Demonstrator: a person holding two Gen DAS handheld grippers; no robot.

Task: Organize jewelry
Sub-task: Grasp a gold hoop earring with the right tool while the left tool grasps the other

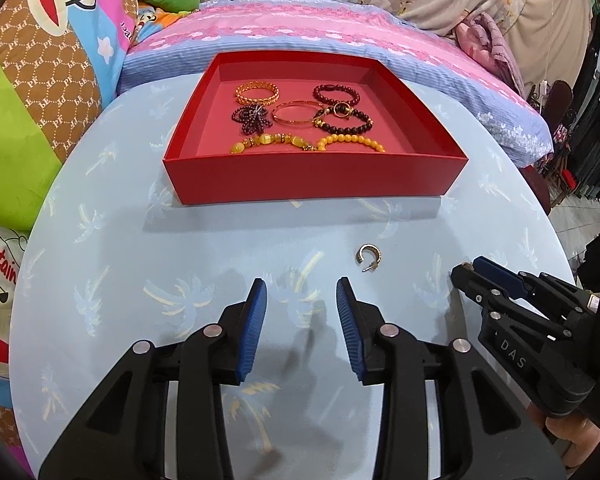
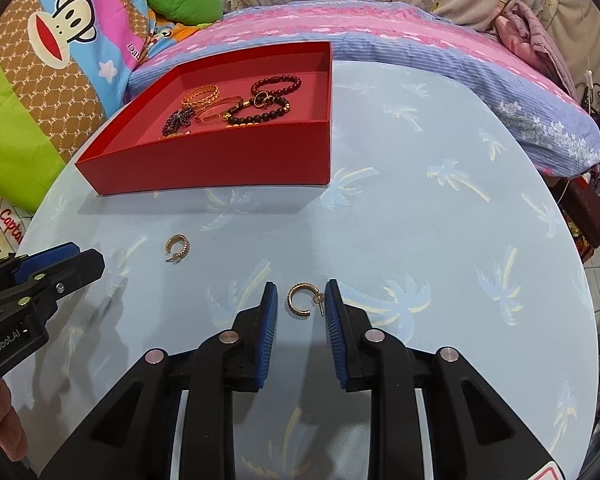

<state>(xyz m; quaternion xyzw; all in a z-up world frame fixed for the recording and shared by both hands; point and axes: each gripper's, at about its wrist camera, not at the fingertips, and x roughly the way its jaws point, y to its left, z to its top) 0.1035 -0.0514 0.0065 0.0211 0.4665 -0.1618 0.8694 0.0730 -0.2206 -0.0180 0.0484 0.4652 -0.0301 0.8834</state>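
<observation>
Right wrist view, second hoop earring [image 2: 300, 301] between parted right gripper [image 2: 301, 294] fingers, left gripper [image 1: 301, 292] spread empty

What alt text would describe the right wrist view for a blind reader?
The open right gripper brackets a gold hoop earring on the blue table. A second earring lies further left, near the left gripper; a red tray holds bracelets.

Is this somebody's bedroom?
Probably a bedroom: a pink and blue quilt, a cartoon monkey blanket and a green pillow lie behind the round table.
</observation>
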